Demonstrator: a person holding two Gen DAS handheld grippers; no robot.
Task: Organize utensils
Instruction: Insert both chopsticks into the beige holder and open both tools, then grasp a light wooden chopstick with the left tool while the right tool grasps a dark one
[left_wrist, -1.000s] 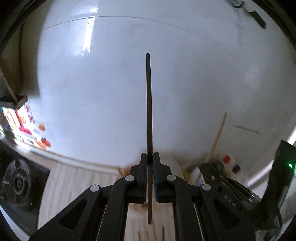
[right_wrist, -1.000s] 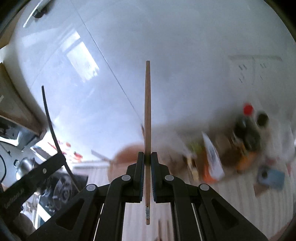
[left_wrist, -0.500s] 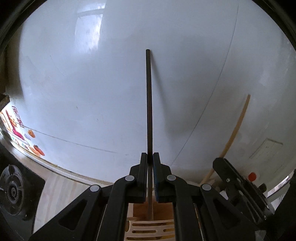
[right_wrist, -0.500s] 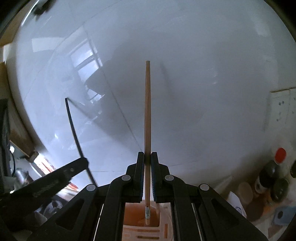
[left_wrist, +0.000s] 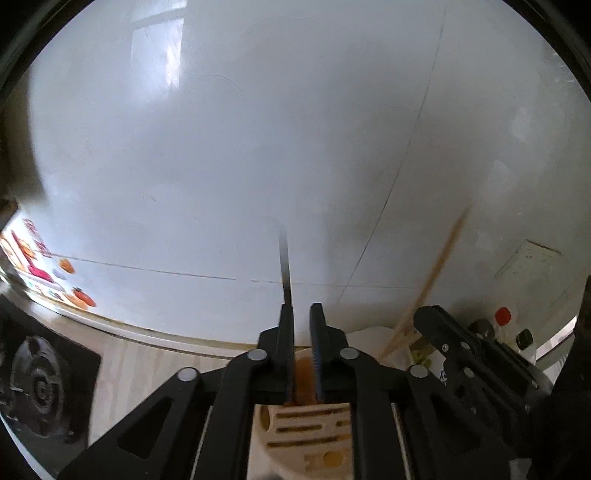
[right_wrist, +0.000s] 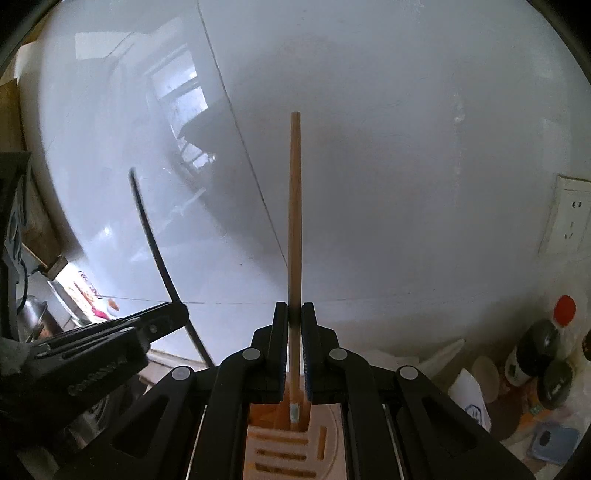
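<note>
Over the slotted holder (left_wrist: 306, 439), left gripper (left_wrist: 302, 314) has parted since half a second ago; black chopstick (left_wrist: 285, 266) now drops low, released. Right gripper (right_wrist: 294, 314) stays clamped on wooden chopstick (right_wrist: 294, 206), tip entering holder.

Two grippers show: the left gripper (left_wrist: 302, 314) and the right gripper (right_wrist: 294, 314). Two chopsticks: one black chopstick (left_wrist: 285, 269) and one wooden chopstick (right_wrist: 294, 214). One slotted wooden holder (right_wrist: 284, 439) sits below the fingers. One stove burner (left_wrist: 40, 387) is at the left. One wall socket (right_wrist: 570, 218) is at the right. By the wall stand three dark bottles, only one red-capped bottle (right_wrist: 563, 312). One blue-lidded box (right_wrist: 552, 441) lies beside them.
</note>
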